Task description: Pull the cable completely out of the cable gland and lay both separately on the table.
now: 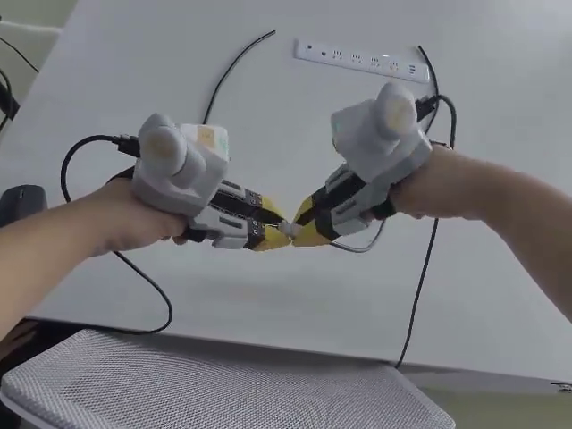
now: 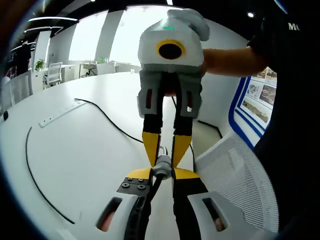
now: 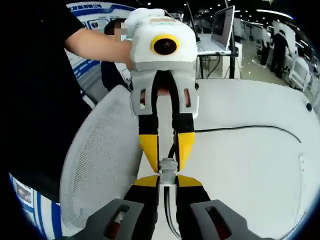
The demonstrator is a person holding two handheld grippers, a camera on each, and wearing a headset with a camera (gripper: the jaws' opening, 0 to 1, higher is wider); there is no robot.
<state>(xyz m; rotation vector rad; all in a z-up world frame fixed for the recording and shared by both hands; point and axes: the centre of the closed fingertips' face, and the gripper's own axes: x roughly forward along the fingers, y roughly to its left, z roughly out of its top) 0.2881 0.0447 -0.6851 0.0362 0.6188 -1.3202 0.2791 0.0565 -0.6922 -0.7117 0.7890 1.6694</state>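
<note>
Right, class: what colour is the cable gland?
The cable gland is light grey, clearest in the left gripper view.

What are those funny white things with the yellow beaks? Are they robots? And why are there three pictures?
They are not robots. A person holds a tool in each hand, the left tongs and right tongs. One picture comes from a camera on the person's head. The two round pictures come from cameras riding on each tool, so each sees the other tool. On the white table lie a power strip and black wires; a mesh chair stands nearby. Both tongs seem to pinch one small grey part, the cable gland, with its cable.
</note>
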